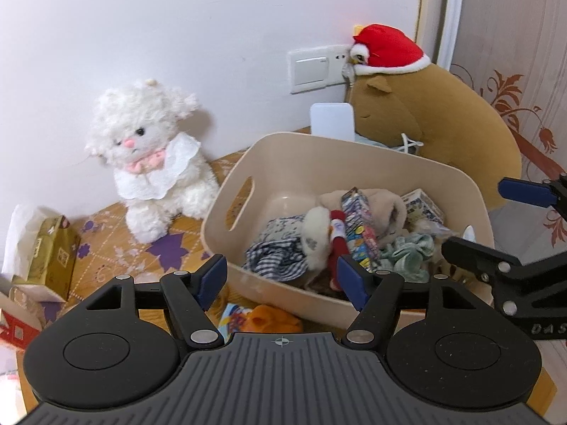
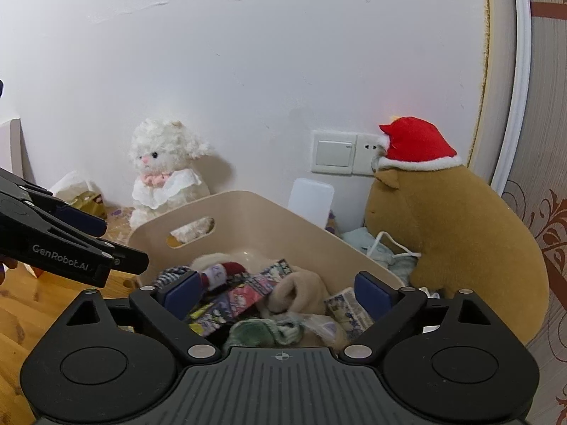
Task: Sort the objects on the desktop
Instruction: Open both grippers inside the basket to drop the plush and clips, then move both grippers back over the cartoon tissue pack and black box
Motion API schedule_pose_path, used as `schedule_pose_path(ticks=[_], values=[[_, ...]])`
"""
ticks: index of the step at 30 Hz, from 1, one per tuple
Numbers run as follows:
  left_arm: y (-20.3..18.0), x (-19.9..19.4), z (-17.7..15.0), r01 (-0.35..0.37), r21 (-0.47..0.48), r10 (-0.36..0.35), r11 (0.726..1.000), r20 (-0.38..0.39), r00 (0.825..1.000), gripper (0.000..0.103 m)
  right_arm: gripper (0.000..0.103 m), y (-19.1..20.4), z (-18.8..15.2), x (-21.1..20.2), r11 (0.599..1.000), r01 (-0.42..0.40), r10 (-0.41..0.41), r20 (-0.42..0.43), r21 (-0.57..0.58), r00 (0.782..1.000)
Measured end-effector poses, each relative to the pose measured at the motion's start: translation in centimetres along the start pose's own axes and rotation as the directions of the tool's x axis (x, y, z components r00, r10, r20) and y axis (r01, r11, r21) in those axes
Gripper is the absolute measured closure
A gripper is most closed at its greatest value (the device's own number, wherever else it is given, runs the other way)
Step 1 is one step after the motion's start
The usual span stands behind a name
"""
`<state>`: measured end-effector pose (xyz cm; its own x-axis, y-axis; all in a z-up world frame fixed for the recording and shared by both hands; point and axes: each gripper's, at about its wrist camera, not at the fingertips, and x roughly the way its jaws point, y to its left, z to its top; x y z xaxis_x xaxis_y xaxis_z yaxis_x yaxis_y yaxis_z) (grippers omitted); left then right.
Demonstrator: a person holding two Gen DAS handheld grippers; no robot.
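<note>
1. Our left claw [image 1: 281, 278] hangs wide open at the near left edge of the beige bin [image 1: 226, 209], its blue pads gripping nothing.
2. Just under that claw, on the counter [image 1: 117, 244] in front of the bin, we see an orange soft item [image 1: 273, 318] lying against a colourful card [image 1: 232, 318].
3. Our right claw [image 2: 280, 292] is also spread wide and empty, poised over the near right part of the bin [image 2: 248, 209].
4. Inside the bin we find a jumble: a checked cloth [image 1: 276, 258], a red and white soft toy [image 1: 336, 244], a colourful printed box [image 1: 359, 226], a beige plush [image 1: 386, 209], a green scrunched cloth [image 1: 411, 255] and a small white printed box [image 1: 423, 205].
5. To the left on the counter stands a gold tissue pack [image 1: 49, 255], well apart from the bin.
6. Beyond the bin on the left, a white fluffy plush [image 1: 152, 163] sits upright against the wall.
7. Behind the bin's far rim stands a white rectangular item [image 1: 331, 120], and near it a white cable [image 1: 409, 141] lies over pale fabric.
8. At the far right, a large brown plush [image 1: 436, 131] in a red Santa hat [image 1: 386, 49] leans at the wall, its head touching the switch plate [image 1: 312, 69].
</note>
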<state>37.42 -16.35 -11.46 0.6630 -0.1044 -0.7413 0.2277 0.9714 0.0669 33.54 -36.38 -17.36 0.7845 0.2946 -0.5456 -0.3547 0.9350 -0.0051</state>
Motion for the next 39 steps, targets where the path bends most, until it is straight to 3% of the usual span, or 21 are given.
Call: schedule_pose_path(ticks=[20, 30, 39], values=[[8.6, -1.5, -3.9, -0.028, -0.074, 0.026, 0.997, -0.029, 0.999, 0.033, 0.003, 9.5, 0.0, -1.3, 0.997, -0.047, 0.047, -0.007, -0.066, 0.999], [12.1, 0.0, -5.9, -0.022, -0.137, 0.014, 0.990, -0.061, 0.998, 0.033, 0.003, 13.3, -2.1, 0.6, 0.996, -0.059, 0.053, -0.091, -0.069, 0.994], [13.0, 2.9, -7.6, 0.019, -0.122, -0.034, 0.992, -0.122, 0.992, 0.033, 0.003, 14.4, -5.1, 2.9, 0.999, -0.034, 0.027, -0.180, -0.039, 0.983]])
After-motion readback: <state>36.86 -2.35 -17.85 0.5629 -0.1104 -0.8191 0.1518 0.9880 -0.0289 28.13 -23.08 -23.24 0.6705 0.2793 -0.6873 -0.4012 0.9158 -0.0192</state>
